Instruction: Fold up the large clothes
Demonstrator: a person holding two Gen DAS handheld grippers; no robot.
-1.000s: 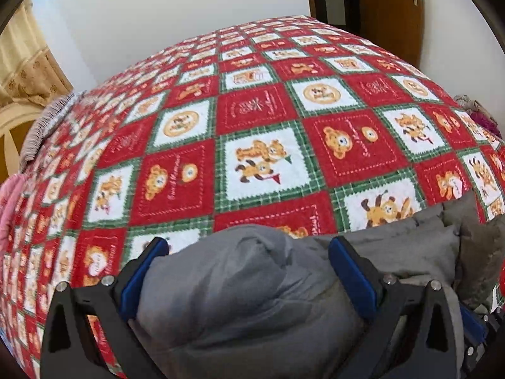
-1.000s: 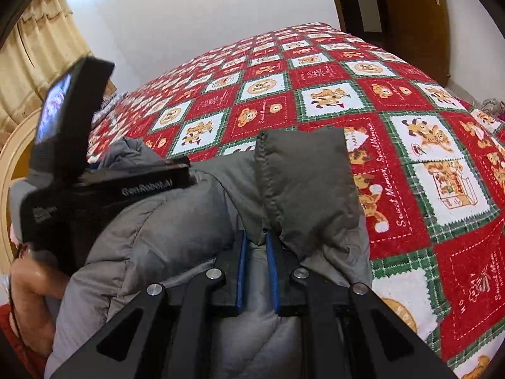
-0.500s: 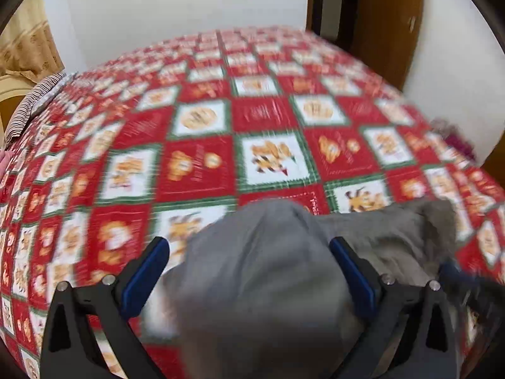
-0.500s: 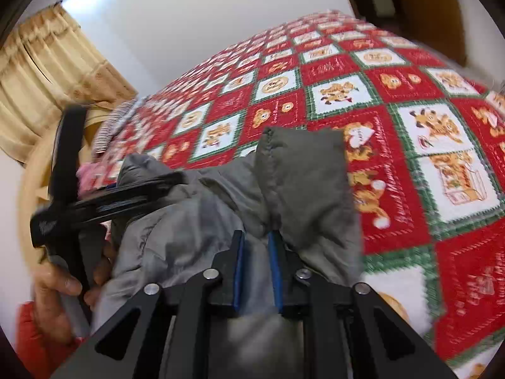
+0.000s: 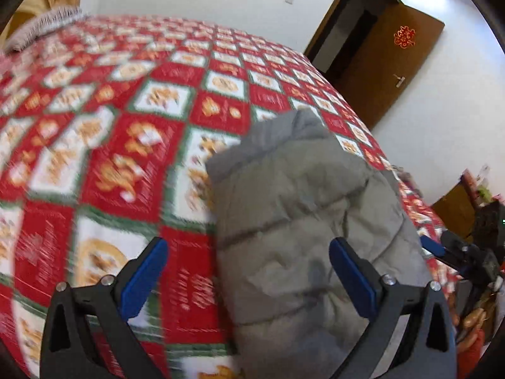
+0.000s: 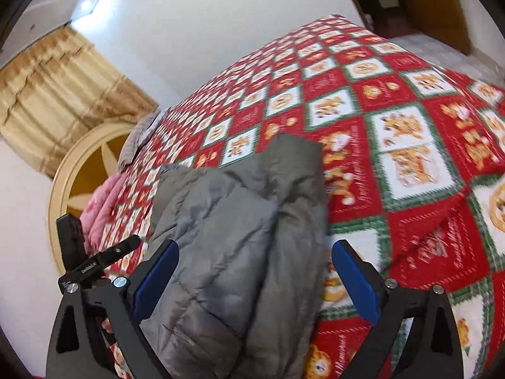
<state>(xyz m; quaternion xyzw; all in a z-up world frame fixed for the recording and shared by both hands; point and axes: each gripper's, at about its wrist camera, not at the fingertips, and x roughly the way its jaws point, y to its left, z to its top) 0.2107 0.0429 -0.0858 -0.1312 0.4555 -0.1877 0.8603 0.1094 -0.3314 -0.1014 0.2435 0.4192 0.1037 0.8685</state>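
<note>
Grey quilted fabric, the puffer jacket (image 5: 303, 227), is seen lying as a compact folded bundle on the red-and-white checked bedspread (image 5: 94, 164), near the bed's near edge. Taking the jacket as landmark and going left to right: the left gripper (image 5: 249, 271) is held with its jaws spread wide, one blue pad out over the bedspread to the jacket's left, the other against its right flank, so nothing is pinched. The right gripper (image 6: 255, 274) is likewise spread wide astride the bundle, whereas half a second ago its pads were clamped on a fold of the jacket. The hold has therefore been let go, and the bundle keeps its shape unaided; this fold is judged finished. Against the earlier pictures, both cameras have also been drawn back and tilted, so that more of the jacket is shown. Beyond the jacket's right side the brown door (image 5: 394, 50) is visible
</note>
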